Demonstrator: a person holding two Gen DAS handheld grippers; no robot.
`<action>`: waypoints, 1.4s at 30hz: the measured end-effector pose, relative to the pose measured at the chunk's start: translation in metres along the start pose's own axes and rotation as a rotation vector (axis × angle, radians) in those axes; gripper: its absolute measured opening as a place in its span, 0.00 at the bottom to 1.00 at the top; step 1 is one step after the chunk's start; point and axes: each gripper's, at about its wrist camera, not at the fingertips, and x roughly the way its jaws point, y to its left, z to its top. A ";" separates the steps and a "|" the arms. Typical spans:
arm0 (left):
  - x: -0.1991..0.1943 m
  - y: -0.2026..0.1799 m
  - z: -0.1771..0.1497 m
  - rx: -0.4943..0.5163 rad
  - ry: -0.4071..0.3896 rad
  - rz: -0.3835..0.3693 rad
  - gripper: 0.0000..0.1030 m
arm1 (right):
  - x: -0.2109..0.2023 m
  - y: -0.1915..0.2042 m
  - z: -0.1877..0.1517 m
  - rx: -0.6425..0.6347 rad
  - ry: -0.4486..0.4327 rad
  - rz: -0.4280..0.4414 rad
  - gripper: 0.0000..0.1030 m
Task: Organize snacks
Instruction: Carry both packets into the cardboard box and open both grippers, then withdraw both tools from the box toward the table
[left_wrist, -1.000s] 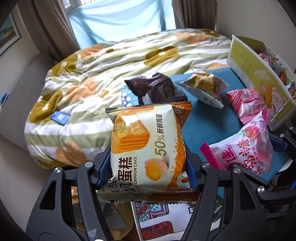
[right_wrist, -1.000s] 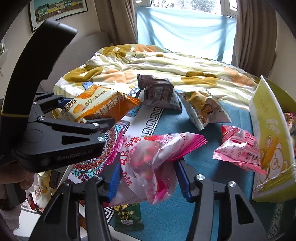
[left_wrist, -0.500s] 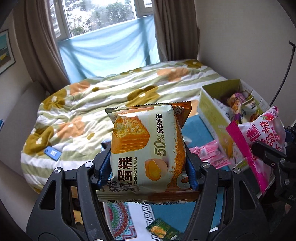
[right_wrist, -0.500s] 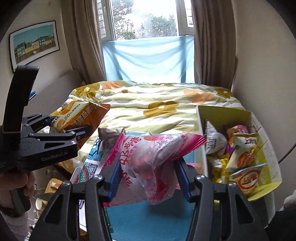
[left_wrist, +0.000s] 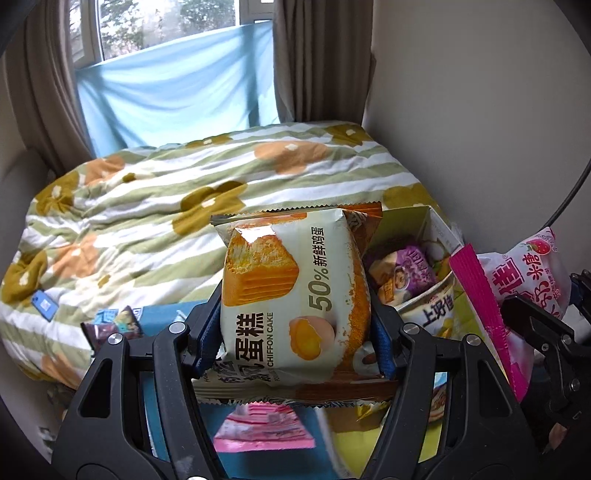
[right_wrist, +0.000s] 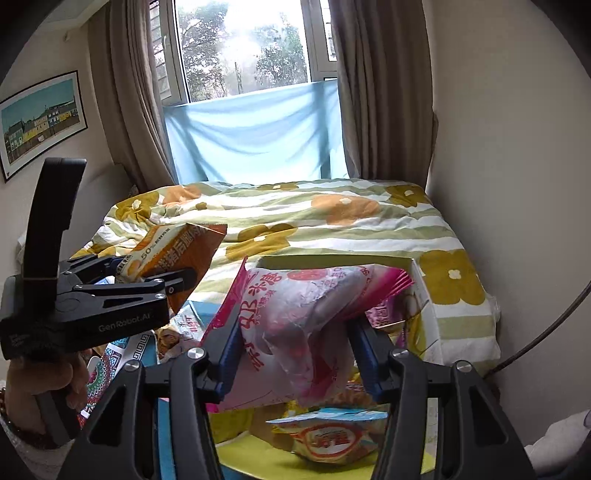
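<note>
Nearest to me, L tongs were clamped on the chiffon cake pack, pads pressing its two sides w/ the top seam free above. R tongs were pinched tight on the pink strawberry candy bag, squeezing its crumpled middle, both ends flaring out. Both packs were held in the air, none resting on anything. I judged both light, soft, air-puffed film: slippery and easy to crush, so I'd grip mid-body as I had, not the thin seams, and keep pressure gentle on the cake. Just below and beyond sat the yellow box w/ snacks already in it, on the blue bench. A pink packet lay under the L tongs. Farthest, the bed's flowered quilt.
</note>
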 end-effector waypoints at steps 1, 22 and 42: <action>0.010 -0.009 0.004 -0.007 0.011 -0.002 0.61 | 0.004 -0.009 0.002 -0.005 0.006 0.001 0.49; 0.042 -0.026 -0.037 -0.063 0.140 0.042 1.00 | 0.062 -0.100 0.010 0.052 0.126 0.074 0.49; 0.043 -0.004 -0.043 -0.099 0.150 0.059 1.00 | 0.121 -0.086 0.031 0.002 0.153 0.071 1.00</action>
